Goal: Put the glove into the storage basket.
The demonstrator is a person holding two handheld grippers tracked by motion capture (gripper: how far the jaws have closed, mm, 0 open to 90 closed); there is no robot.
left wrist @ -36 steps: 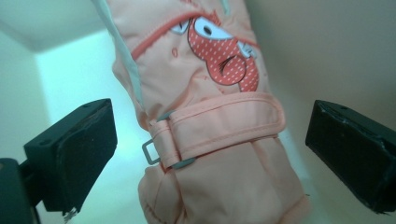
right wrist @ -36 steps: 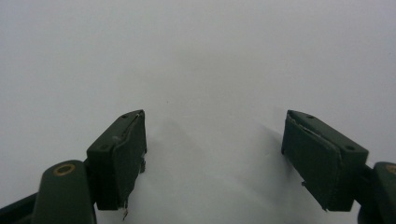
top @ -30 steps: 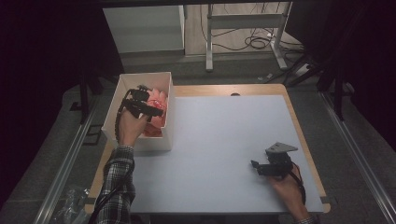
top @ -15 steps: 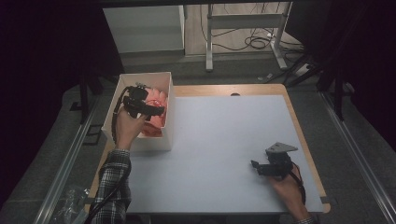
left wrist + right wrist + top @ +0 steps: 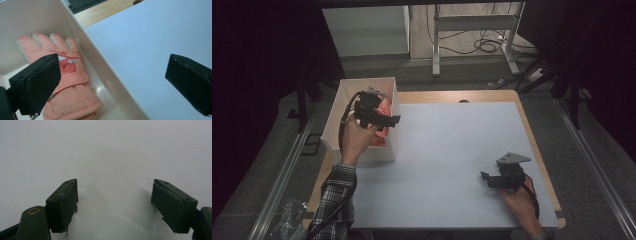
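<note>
A dim room with cables on the floor behind, and in the middle of it a wooden-edged table (image 5: 512,97) under a pale blue mat (image 5: 452,160). At its left corner stands a white box (image 5: 343,95), and in it lies a salmon-pink glove (image 5: 70,82), flat on the bottom with its fingers pointing toward the far wall. The left gripper (image 5: 379,119) hangs over the box's inner wall, jaws spread wide and holding nothing; in the left gripper view one jaw is above the glove, the other above the mat. The right gripper (image 5: 486,177) rests low near the mat's right side, also wide open and empty. By my reckoning the glove has not yet been lifted; grasping it and bringing it out is all ahead.
</note>
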